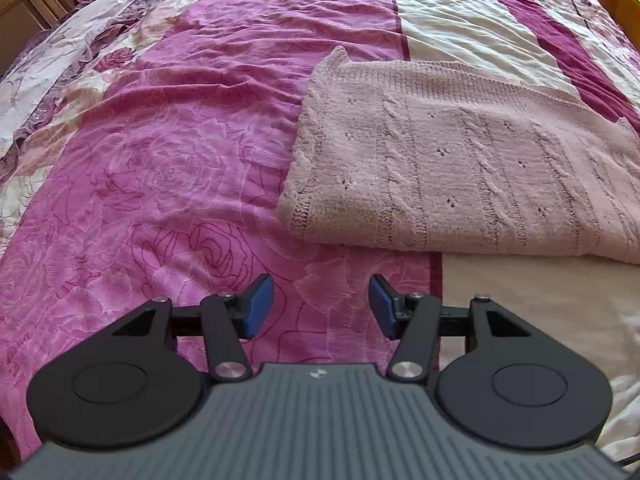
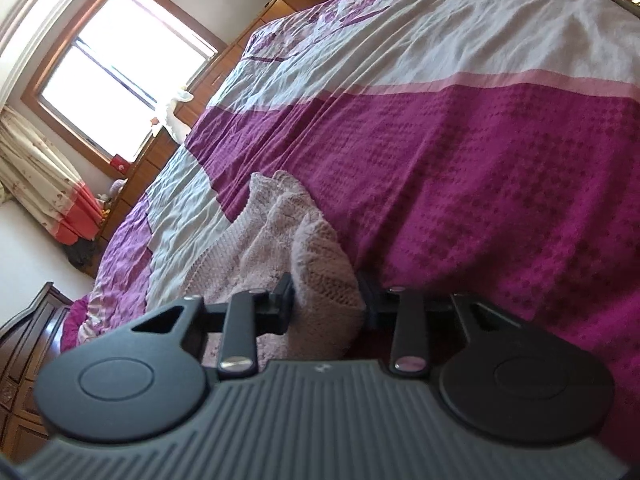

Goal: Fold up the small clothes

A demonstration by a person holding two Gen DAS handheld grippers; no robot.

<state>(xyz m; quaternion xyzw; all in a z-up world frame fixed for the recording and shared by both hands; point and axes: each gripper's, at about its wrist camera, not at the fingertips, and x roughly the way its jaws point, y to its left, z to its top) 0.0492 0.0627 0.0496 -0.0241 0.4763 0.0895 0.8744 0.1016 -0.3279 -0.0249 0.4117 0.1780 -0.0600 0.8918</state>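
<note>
Left wrist view: left gripper [image 1: 322,306] empty, blue fingers [image 1: 259,306] spread wide, hovering over the pink rose-print bedspread [image 1: 160,184], just short of the near-left corner of the pink knitted sweater [image 1: 460,160]. Sweater lying flat across the bed, near edge looking already doubled over.

Right wrist view: right gripper [image 2: 326,304] clamped on a bunched fold of the same sweater [image 2: 320,264], lifted off the magenta band of the bedspread [image 2: 500,180].

Judged mid-fold. Next: carry the held part across the flat body, with the left coming in to pin or pinch the near-left corner.
</note>
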